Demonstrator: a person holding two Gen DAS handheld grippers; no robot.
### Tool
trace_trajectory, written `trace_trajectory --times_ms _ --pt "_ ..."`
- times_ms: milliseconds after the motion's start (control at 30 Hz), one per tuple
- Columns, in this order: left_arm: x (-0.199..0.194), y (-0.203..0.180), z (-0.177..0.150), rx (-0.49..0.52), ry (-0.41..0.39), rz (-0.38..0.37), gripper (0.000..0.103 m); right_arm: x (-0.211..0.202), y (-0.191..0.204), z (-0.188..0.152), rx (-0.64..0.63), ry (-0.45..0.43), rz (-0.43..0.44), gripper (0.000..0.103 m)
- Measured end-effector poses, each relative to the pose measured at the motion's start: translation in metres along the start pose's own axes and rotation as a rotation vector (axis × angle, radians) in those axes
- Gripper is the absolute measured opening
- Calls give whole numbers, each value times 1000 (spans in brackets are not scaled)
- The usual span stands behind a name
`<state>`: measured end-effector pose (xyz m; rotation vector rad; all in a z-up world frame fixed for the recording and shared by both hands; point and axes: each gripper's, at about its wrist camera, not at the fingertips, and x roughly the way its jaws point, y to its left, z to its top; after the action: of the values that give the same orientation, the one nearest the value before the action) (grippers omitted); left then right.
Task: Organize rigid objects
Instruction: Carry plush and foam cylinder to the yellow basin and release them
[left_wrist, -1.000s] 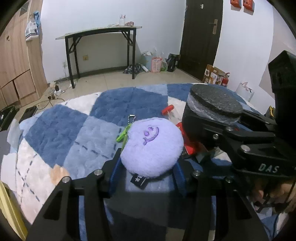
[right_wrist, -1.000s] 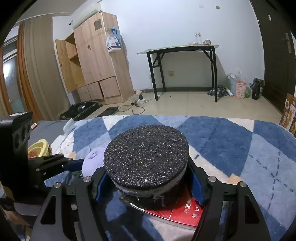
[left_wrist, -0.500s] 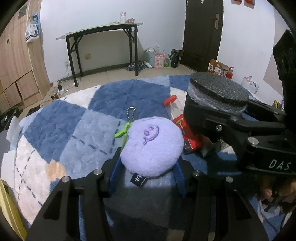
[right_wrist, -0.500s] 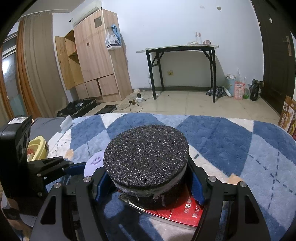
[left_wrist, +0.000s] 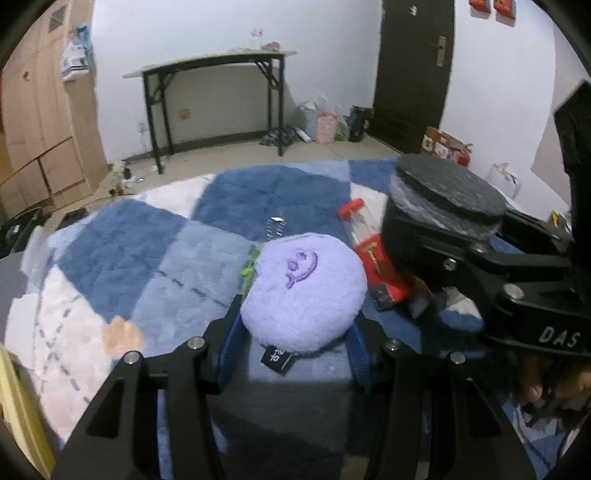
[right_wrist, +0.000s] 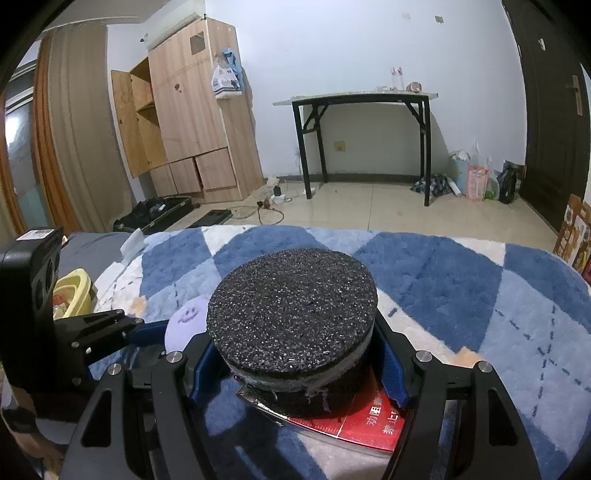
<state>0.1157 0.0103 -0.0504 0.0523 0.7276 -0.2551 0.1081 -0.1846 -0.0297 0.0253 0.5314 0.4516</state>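
My left gripper (left_wrist: 291, 332) is shut on a round purple plush keychain (left_wrist: 303, 291) with a stitched face, held just above the blue checked blanket (left_wrist: 147, 251). Its green clip and chain (left_wrist: 258, 254) hang at the far side. My right gripper (right_wrist: 295, 354) is shut on a thick round black foam disc (right_wrist: 291, 314), also seen in the left wrist view (left_wrist: 447, 199). Under the disc lies a red and clear packet (right_wrist: 369, 421), which shows in the left wrist view (left_wrist: 373, 254) too. The plush peeks out left of the disc (right_wrist: 184, 325).
A yellow tub (right_wrist: 74, 291) sits at the blanket's left edge. Beyond the blanket are a tiled floor, a black-legged table (right_wrist: 362, 110), a wooden wardrobe (right_wrist: 184, 122), a dark door (left_wrist: 410, 66) and bags by the wall (right_wrist: 476, 181).
Both grippers have risen and tilted slightly, each still holding its object. The red packet shows more fully beside the plush in the left wrist view.
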Motion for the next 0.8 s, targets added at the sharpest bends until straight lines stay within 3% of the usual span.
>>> trace_trajectory --times_ms 133,233,500,667,800 --pt "-25 1 2 13 -86 19 52 -11 3 -1 -18 -46 9 70" --pt "-49 8 5 4 -106 15 52 -20 9 -1 -37 -66 27 71" --pt "-137 61 10 -102 -173 73 52 -40 28 -5 -98 -65 89 71" --pt "-194 89 -3 -53 -179 203 52 -48 55 2 -160 -40 167 71" --pt "-225 128 -24 -118 -134 296 52 -37 96 17 -197 16 292 71"
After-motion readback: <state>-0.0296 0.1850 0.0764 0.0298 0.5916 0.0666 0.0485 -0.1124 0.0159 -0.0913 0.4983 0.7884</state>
